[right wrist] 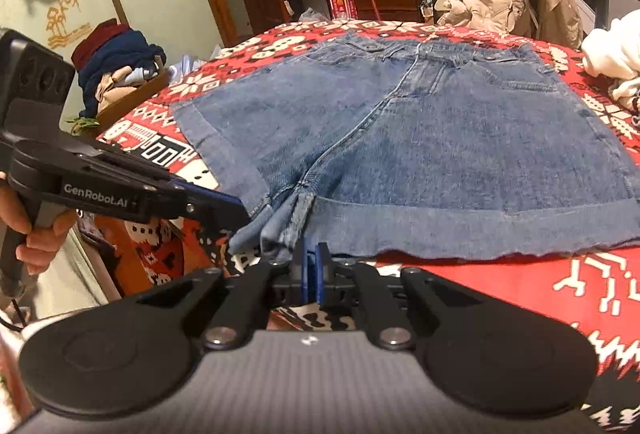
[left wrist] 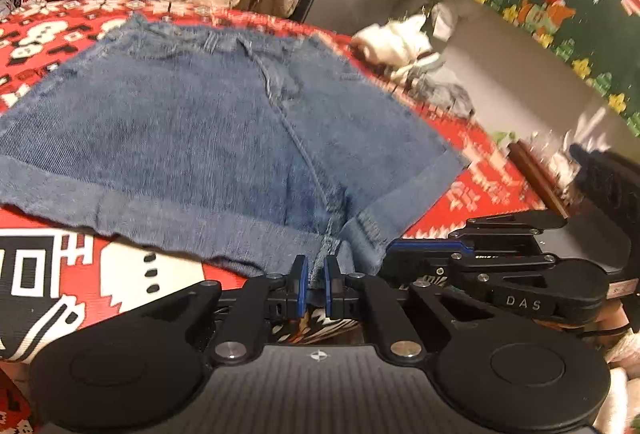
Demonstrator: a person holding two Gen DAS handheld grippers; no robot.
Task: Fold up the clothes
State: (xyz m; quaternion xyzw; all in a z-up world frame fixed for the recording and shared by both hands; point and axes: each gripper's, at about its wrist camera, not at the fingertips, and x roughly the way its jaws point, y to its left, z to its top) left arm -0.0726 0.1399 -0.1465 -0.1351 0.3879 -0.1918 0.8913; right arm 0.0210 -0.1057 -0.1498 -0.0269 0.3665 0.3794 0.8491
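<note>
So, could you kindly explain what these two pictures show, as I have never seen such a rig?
There is no robot here. A person holds a handheld two-finger gripper in each hand, and each gripper carries a wide-angle camera that looks along its fingers. One picture is from the left gripper, the other from the right gripper. Denim shorts lie flat on a red patterned cloth, waistband at the far side. The left gripper pinches the near hem by the crotch. The right one sits at the hem beside it, but its grip is unclear. A hand on the left gripper's handle shows in the right view.
</note>
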